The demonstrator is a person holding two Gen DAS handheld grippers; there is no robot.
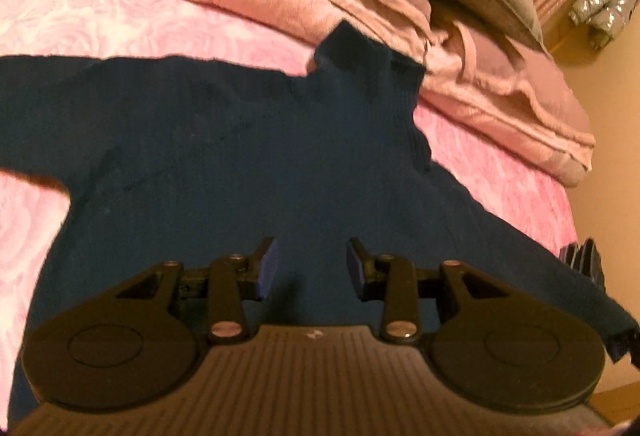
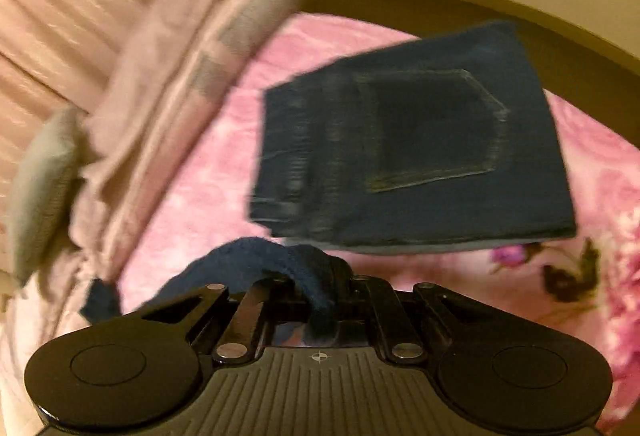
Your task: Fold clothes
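Left wrist view: navy sweater [image 1: 224, 139] spread flat across centre frame on pink bedspread [image 1: 80, 23], collar toward upper right, unfolded.
Left gripper [image 1: 311, 268]: jaws partly apart, empty, above sweater's lower body.
Right gripper [image 2: 320, 282]: clamped on sweater's sleeve end [image 2: 256, 256], lower centre of right wrist view.
Folded jeans [image 2: 416, 155]: done, upper right of that view.
Left to do: sleeve fold barely begun; body folds pending.
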